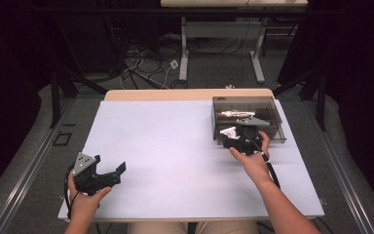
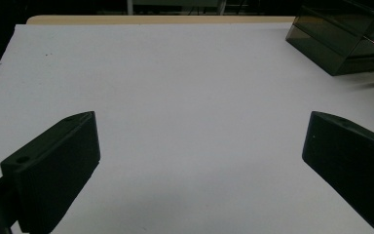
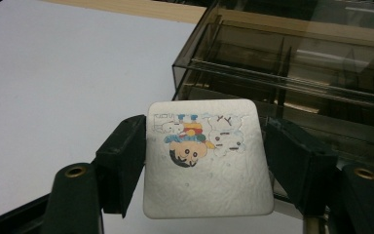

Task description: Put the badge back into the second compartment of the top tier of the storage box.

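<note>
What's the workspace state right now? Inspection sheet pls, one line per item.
Surface: white table top, wooden far edge.
Job's things: smoky clear box at far right, something shiny inside; white cartoon card held by right gripper.
Clutter: nothing seen.
Grippers: left gripper open over bare table; right one shut on the card, at the box's near edge.
Cables: loose cables on floor beyond the table.
Surroundings: second table's legs, dark curtains.

Glossy smoked-plastic box (image 3: 292, 63); dimpled white card (image 3: 207, 161).
</note>
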Action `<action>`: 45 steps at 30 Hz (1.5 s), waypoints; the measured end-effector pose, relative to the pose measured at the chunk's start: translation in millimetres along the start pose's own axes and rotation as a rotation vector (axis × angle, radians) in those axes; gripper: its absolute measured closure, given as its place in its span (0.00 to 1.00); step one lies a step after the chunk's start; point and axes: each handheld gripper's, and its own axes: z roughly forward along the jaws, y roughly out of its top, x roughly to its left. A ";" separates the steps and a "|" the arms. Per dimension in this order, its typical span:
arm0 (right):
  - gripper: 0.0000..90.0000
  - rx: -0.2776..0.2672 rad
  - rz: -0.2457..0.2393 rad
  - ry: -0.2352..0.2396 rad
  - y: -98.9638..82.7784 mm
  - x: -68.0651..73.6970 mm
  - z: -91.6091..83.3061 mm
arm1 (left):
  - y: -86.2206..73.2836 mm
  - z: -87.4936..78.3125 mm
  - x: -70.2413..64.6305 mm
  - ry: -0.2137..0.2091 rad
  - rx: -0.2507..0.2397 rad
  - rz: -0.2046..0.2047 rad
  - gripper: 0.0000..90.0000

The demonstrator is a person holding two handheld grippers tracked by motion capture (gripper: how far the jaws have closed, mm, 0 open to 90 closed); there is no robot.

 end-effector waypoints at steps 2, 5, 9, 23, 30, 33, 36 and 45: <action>0.37 -0.002 0.007 -0.004 0.7 -4.0 0.0 | 0.0 0.0 0.1 0.002 0.000 0.003 0.01; 0.37 -0.002 0.017 -0.014 1.4 -8.9 0.4 | 0.1 0.0 0.1 0.002 0.000 0.005 0.01; 0.37 -0.003 0.022 -0.045 2.2 -16.5 1.1 | 0.0 -0.2 -0.1 0.001 -0.001 0.000 0.01; 0.37 0.019 0.079 -0.126 2.2 -44.0 5.3 | 0.0 0.3 -0.1 0.003 0.001 0.004 0.01; 0.37 0.024 0.110 -0.161 3.8 -50.1 8.6 | 0.0 0.3 0.0 0.003 0.001 0.004 0.01; 0.37 0.026 0.123 -0.174 4.0 -52.7 10.9 | 0.0 0.2 0.1 0.003 0.002 0.004 0.01; 0.37 0.030 0.141 -0.188 4.3 -53.8 12.4 | 0.0 0.3 0.1 0.003 0.002 0.004 0.01; 0.37 0.045 0.136 -0.201 3.4 -54.0 14.1 | -0.3 0.9 0.3 0.005 0.000 0.001 0.01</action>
